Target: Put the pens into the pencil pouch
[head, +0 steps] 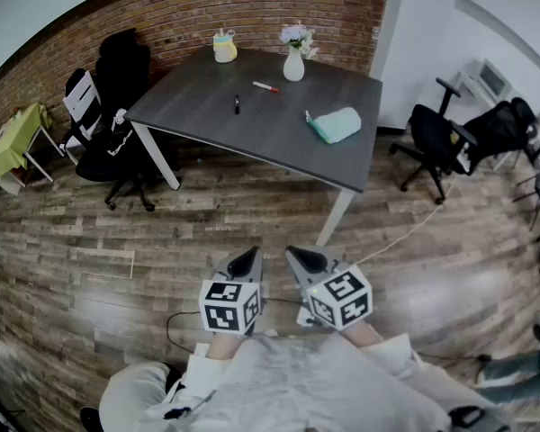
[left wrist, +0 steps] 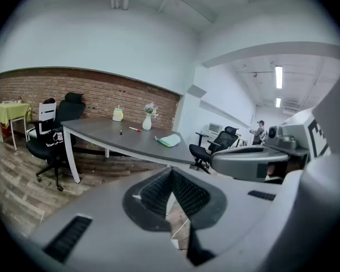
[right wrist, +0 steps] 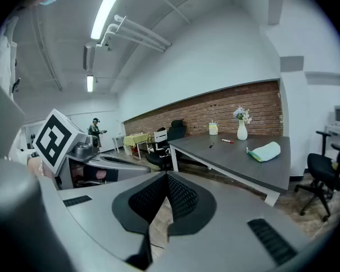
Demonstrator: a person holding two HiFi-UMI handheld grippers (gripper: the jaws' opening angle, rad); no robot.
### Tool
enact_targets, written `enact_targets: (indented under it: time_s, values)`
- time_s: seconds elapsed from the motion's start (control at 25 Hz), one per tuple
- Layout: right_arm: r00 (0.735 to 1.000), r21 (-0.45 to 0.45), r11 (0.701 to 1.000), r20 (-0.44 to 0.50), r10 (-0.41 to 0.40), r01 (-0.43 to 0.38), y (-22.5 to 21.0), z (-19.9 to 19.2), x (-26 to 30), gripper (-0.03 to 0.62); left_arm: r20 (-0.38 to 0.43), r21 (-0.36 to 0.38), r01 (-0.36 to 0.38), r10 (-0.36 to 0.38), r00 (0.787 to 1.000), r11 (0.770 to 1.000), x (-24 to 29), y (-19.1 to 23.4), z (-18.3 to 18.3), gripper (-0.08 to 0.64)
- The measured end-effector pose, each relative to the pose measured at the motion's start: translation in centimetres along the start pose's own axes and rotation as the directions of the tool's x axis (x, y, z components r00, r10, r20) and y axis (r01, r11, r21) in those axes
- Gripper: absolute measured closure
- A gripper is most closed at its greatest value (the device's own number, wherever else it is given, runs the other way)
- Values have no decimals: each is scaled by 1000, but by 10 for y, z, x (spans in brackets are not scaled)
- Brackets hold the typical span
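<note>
Hovering above the floor (head: 117, 241), the left gripper (head: 249, 257) and right gripper (head: 299, 257) are held clenched, empty; the black pen (head: 237, 104), red pen (head: 266, 87) and pencil pouch (head: 336, 125) are seen lying apart on the table (head: 198, 115).

Ahead of you, the dark grey table (head: 198, 106) carries a black pen (head: 237, 104), a red pen (head: 266, 87), a mint-green pouch (head: 335, 125), a white flower vase (head: 293, 64) and a yellow container (head: 224, 47).
</note>
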State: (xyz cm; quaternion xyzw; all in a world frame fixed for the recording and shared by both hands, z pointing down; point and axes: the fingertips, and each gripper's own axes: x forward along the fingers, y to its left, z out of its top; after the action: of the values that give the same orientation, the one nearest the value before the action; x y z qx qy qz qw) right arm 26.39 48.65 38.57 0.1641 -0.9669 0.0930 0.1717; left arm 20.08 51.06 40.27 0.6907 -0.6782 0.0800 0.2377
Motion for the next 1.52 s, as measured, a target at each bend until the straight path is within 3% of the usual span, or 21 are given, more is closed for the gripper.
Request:
enact_targets:
  time_s: [0.56,0.8,0.92,1.08,1.28,1.52]
  values:
    - [1000,-23,1000,-4,1,-1,9,0,7,587,-2,-7,42,-42,999,999,5,7,-3,555]
    - [997,16,998,49,60,-61,26,-1,13,586,59,-12,144,-143,988,990,3,3,1,555]
    - [999,66,998,42,-2,-1,15,-5,18,585,85,6,113,-113,990,994,3,15,6,554]
    - [996,82,994,42,-81,78,7,-4,26,583,62,55,103,-107,992,993,1,33,7,552]
    - [996,86,993,32,-88,85,13,-5,35,502,37,41,121,-122,992,992,3,41,0,524]
    - [997,68,994,12,-82,81,11,-6,48,499,9,47,127,-128,992,991,13,45,-5,469]
